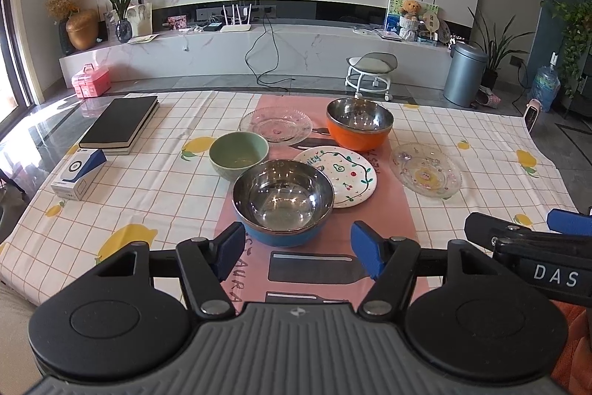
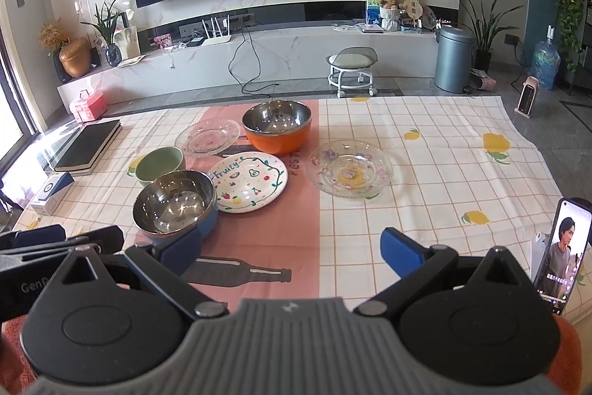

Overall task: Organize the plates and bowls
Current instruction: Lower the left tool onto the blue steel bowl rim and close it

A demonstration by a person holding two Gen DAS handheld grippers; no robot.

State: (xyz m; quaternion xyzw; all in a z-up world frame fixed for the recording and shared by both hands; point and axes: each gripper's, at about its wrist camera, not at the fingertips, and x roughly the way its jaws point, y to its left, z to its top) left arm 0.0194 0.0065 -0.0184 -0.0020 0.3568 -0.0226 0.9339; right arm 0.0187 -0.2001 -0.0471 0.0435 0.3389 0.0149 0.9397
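Observation:
On the table stand a blue steel-lined bowl (image 1: 283, 200) (image 2: 174, 202), a green bowl (image 1: 238, 154) (image 2: 160, 163), an orange steel-lined bowl (image 1: 359, 123) (image 2: 277, 124), a white fruit-painted plate (image 1: 340, 174) (image 2: 251, 186) and two clear glass plates, one at the back (image 1: 275, 125) (image 2: 208, 136), one at the right (image 1: 425, 169) (image 2: 349, 169). My left gripper (image 1: 298, 252) is open and empty, just in front of the blue bowl. My right gripper (image 2: 292, 252) is open and empty, right of the blue bowl. Each gripper shows at the edge of the other's view.
A black notebook (image 1: 120, 124) (image 2: 88, 145) and a small white-blue box (image 1: 77, 174) (image 2: 50, 193) lie at the table's left. A phone (image 2: 562, 254) stands propped at the right front. Beyond the table are a stool (image 1: 372, 73) and a bin (image 1: 464, 74).

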